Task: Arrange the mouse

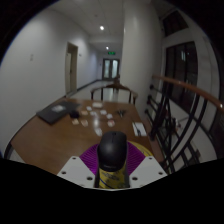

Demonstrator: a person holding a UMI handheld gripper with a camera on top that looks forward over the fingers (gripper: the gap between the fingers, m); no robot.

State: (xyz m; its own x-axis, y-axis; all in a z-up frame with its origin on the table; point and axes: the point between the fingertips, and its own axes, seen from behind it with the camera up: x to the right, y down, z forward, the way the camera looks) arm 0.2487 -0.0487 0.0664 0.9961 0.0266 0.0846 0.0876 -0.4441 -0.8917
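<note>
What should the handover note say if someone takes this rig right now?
Gripper: shut on the mouse; the dark mouse sits between the purple pads with both fingers against its sides, carried above the wooden table.
Scene: a dark flat item lies on the table's far left, small white items further along it, a railing runs on the right, and a corridor lies beyond.
Done: mouse is picked up.
Left: set it down at its spot on the table and open the fingers. The target spot is not evident from this view.
</note>
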